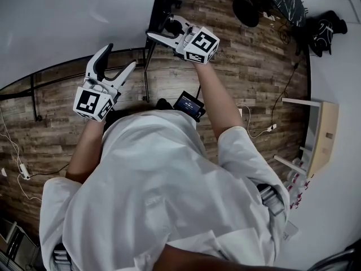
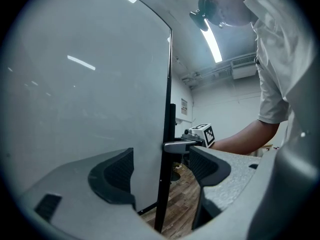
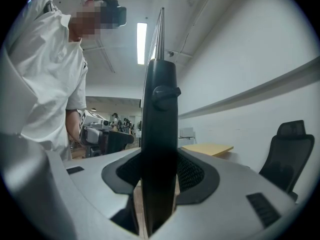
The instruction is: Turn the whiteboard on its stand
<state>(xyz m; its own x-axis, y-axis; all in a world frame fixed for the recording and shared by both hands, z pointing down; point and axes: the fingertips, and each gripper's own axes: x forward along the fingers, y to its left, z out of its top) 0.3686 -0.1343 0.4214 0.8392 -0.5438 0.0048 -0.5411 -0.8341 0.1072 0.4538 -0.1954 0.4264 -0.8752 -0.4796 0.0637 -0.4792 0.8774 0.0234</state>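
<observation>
Your left gripper (image 2: pixel 161 170) has its jaws spread, with the black edge of the whiteboard (image 2: pixel 90 84) between its pads, clear of both. Your right gripper (image 3: pixel 161 173) is clamped on the stand's black upright (image 3: pixel 159 124), below its knob (image 3: pixel 165 91). The board stands vertical before you over the wooden floor (image 1: pixel 248 66), with an office chair (image 3: pixel 287 149) beyond.

The whiteboard (image 1: pixel 56 21) is a plain pale grey-white, its stand (image 3: pixel 159 134) solid black. Both the left gripper (image 1: pixel 119 58) and the right gripper (image 1: pixel 161 28) are light grey with black jaw pads – each marker cube (image 1: pixel 90 103) carries black-and-white squares. The floor (image 1: pixel 248 66) shows brown wood planks in mixed, streaky tones. The person's shirt (image 1: pixel 158 191) is white – the office chair (image 3: pixel 290 149) black.
</observation>
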